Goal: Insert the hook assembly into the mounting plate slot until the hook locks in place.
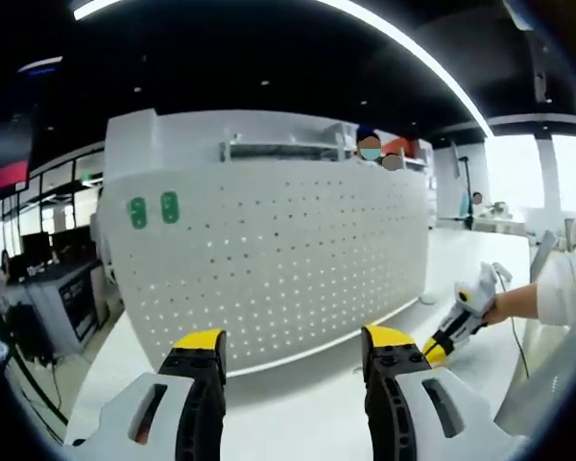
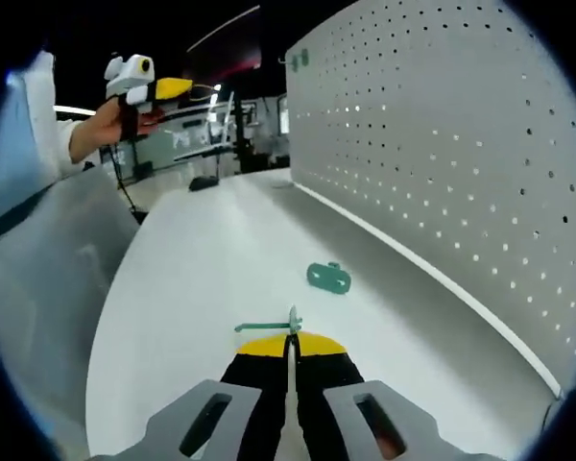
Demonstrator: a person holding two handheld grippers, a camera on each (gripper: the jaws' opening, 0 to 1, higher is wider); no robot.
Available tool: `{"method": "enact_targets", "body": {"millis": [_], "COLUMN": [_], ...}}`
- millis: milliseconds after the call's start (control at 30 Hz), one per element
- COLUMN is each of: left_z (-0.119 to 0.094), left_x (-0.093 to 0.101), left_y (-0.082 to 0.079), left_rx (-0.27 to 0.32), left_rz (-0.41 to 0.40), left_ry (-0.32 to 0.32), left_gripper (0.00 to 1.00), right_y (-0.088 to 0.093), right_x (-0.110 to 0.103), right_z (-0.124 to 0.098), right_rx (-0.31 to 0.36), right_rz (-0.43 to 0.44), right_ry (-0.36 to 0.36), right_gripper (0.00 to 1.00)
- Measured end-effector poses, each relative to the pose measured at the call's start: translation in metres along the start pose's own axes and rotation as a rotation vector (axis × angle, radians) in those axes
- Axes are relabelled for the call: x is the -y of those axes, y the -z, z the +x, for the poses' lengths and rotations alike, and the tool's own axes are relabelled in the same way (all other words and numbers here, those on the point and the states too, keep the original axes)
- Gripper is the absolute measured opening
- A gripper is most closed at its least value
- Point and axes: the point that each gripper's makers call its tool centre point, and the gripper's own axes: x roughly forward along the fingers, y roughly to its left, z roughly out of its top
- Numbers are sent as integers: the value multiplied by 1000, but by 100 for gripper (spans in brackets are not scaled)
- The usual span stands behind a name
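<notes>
Right gripper point(image 2: 290, 338) low over the white desk point(image 2: 192, 288), fingers pinched shut on the green hook assembly point(image 2: 269, 326). Green mounting plate point(image 2: 328, 278) flat mid-desk, just beyond, near the pegboard point(image 2: 442, 144) foot. Left gripper point(image 1: 293, 348) facing the pegboard, fingers apart, holding nothing.

White table point(image 2: 192, 279), green plate point(image 2: 328, 278) on it

No readable text, label, brand, number or sign in either view; pegboard point(image 1: 269, 259) beyond left gripper's fingertips carries only plain holes; nothing printed legible.
</notes>
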Motion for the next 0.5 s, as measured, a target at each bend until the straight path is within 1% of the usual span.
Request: {"method": "enact_targets", "body": {"millis": [133, 233, 500], "left_z": [-1, -1, -1], "left_x": [0, 1, 4], "left_y": [2, 4, 8], "left_rx": [-3, -4, -7], "left_rz": [-2, -7, -13], "left_ry": [3, 7, 22], "left_gripper": [58, 58, 57], "right_y": [-5, -9, -13], "right_x": [3, 3, 9], "right_z": [1, 2, 4], "right_rx": [6, -1, -11], "right_rz": [4, 0, 12], "right_ry": [6, 7, 30], "right_gripper": [0, 0, 0]}}
